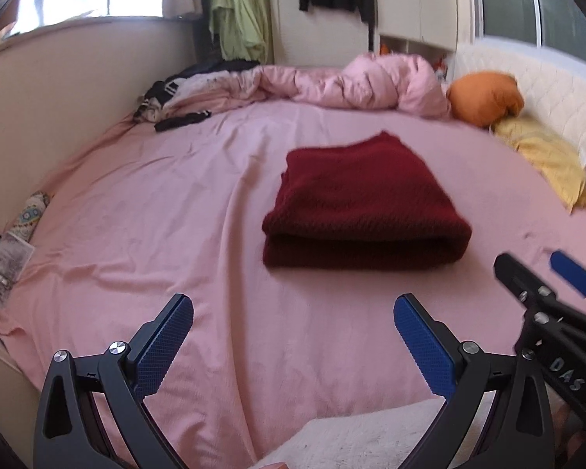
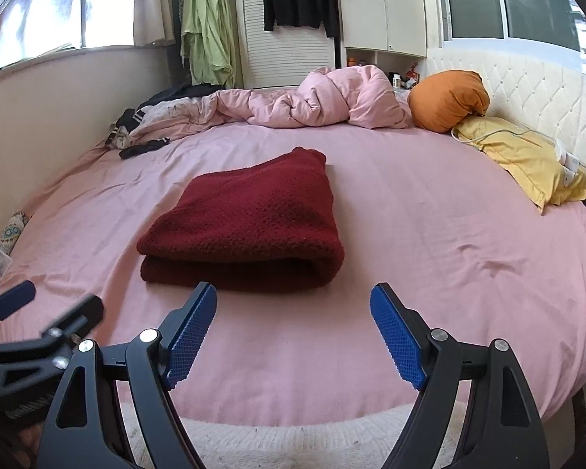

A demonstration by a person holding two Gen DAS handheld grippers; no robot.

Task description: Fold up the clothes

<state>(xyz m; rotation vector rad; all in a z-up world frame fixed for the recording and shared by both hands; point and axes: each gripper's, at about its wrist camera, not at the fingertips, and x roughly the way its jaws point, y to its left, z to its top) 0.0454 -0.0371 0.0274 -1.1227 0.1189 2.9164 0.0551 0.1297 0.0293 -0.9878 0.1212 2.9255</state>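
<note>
A dark red knit garment (image 1: 361, 207) lies folded into a thick rectangle on the pink bed sheet (image 1: 144, 211), its rounded fold facing me. In the right wrist view the same red garment (image 2: 250, 222) sits left of centre. My left gripper (image 1: 293, 308) hovers open in front of it, nothing between its blue pads. My right gripper (image 2: 293, 301) is open too, just short of the garment's near right corner. The right gripper (image 1: 543, 273) shows at the right edge of the left wrist view, and the left gripper (image 2: 47, 305) at the lower left of the right wrist view.
A crumpled pink duvet (image 2: 312, 97), an orange cushion (image 2: 449, 99) and a yellow pillow (image 2: 527, 156) lie at the far side by the white padded headboard (image 2: 527, 90). Dark and pale clothes (image 2: 148, 121) are heaped at the far left. A wall (image 1: 58, 93) runs along the left.
</note>
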